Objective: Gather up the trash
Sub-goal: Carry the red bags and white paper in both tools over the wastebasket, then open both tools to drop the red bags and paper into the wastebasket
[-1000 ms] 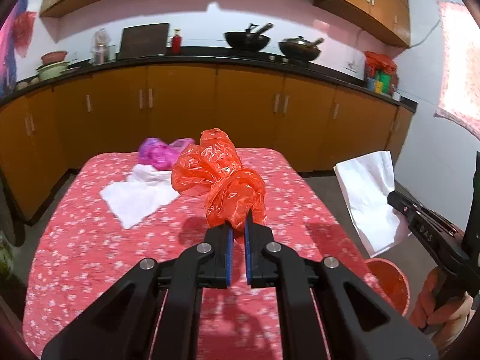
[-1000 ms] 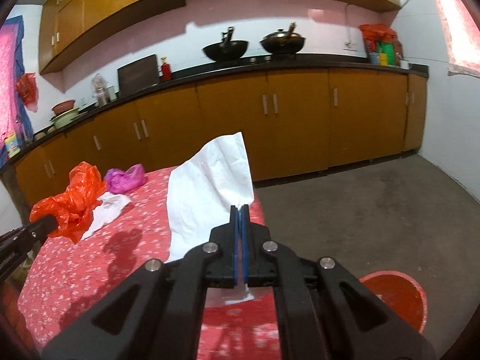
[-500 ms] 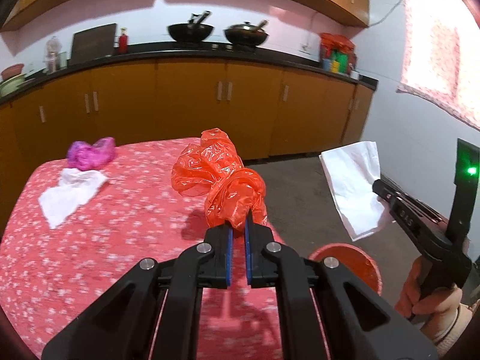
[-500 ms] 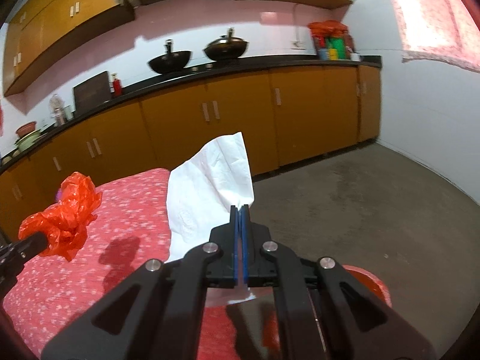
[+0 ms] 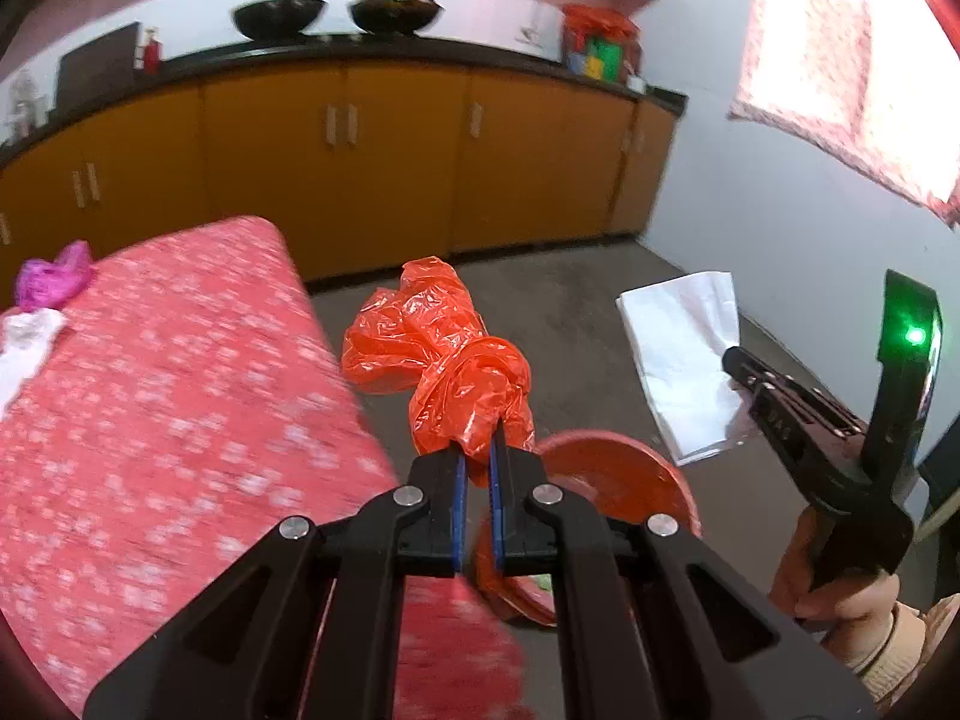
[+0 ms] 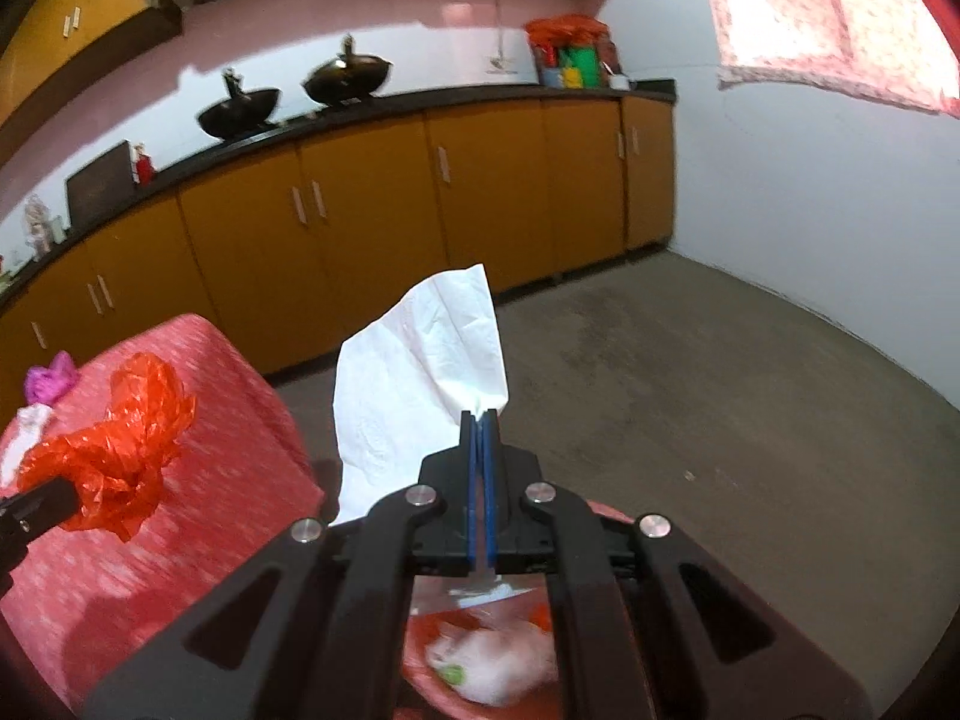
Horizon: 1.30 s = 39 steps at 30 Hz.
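My left gripper (image 5: 474,456) is shut on a crumpled orange plastic bag (image 5: 444,360), held in the air past the table's right edge, above the floor. Just behind and below it stands a red bin (image 5: 624,480). My right gripper (image 6: 479,420) is shut on a white paper tissue (image 6: 414,378) that stands up from its tips. The red bin (image 6: 444,660) lies right under this gripper, with white trash and a green bit inside. The right gripper (image 5: 735,360) and its tissue (image 5: 684,354) also show in the left wrist view, and the orange bag (image 6: 120,450) in the right wrist view.
A table with a red flowered cloth (image 5: 150,408) fills the left. At its far end lie a purple bag (image 5: 54,279) and a white tissue (image 5: 24,336). Orange cabinets (image 5: 390,162) line the back wall under a black counter with two woks. Grey floor (image 6: 690,396) spreads to the right.
Both grippers swung right, off the table and toward the floor, each keeping its load. The red bin has come close under them; the table has slid to the left.
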Tool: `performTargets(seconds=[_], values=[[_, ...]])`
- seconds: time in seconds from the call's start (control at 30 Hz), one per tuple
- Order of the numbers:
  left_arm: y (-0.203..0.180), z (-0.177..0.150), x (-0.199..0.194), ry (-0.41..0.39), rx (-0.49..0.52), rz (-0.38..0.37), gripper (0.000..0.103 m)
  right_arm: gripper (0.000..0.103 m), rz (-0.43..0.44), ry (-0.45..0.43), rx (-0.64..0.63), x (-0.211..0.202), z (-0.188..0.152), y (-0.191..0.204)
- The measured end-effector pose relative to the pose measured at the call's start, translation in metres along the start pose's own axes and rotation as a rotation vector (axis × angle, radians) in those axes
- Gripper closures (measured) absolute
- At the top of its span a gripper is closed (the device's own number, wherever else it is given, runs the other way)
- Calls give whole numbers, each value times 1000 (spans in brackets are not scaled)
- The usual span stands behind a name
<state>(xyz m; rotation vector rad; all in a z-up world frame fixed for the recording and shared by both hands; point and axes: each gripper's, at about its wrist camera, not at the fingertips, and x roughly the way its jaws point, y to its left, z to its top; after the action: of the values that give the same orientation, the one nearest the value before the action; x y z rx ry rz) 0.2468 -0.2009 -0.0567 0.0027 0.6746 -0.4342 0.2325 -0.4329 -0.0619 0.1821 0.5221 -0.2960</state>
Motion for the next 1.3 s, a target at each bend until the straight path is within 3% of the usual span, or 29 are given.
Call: performTargets(seconds=[0.27, 0.5, 0.83, 1.07, 1.27, 1.3], values=[[-59, -30, 50, 127, 67, -83, 97, 99, -44, 114, 51, 25, -45, -59], [-86, -47, 83, 202, 110, -93, 97, 99, -51, 207, 96, 55, -77, -94], [-103, -65, 127, 298, 142, -93, 97, 99, -42, 284, 109, 87, -107, -102], [-111, -70, 140, 324, 151, -100, 97, 99, -22, 306, 133, 103, -115, -106], [-109, -72, 153, 356, 121, -87, 93, 93, 13, 321, 147, 112, -115, -105], [-106, -72, 154, 354, 115, -86, 91, 88, 15, 323, 148, 113, -116, -105]])
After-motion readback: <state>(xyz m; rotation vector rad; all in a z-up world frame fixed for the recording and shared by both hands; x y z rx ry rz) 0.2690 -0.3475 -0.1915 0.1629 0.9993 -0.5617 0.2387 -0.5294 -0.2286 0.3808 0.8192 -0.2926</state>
